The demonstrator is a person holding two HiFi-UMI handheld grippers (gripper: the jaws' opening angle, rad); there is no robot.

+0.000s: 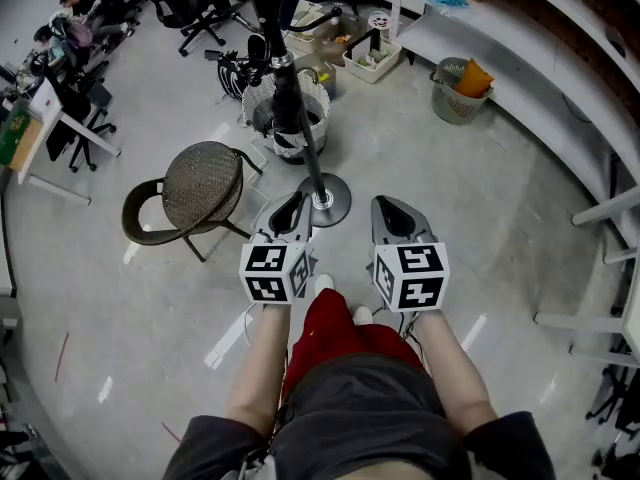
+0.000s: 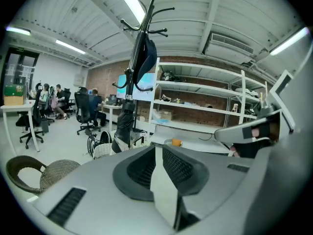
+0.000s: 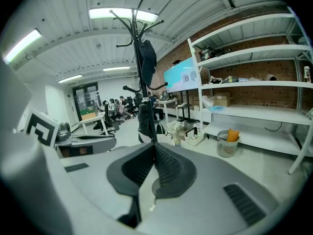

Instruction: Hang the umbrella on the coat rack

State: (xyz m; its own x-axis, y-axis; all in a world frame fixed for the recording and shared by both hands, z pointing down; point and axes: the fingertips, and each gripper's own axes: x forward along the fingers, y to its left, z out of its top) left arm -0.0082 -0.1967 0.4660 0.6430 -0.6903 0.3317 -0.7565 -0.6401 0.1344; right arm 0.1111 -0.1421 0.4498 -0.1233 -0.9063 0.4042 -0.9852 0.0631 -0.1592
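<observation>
Forearms: both extended forward, side by side, lower centre of the head view.
Left gripper [image 1: 296, 204]: jaws drawn together, nothing between them.
Right gripper [image 1: 386, 209]: jaws closed, empty.
Umbrella [image 2: 124, 125]: dark, folded, hanging upright against the pole of the coat rack [image 2: 142, 31], centre left of the left gripper view, apart from both grippers.

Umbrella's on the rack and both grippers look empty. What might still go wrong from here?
1. The left gripper sits right by the rack base; a bump might rock the rack, which also carries a dark item high up.
2. How well the umbrella is hooked cannot be seen, so it may slip off.
3. The chair stands close at the left, a possible trip hazard.
</observation>
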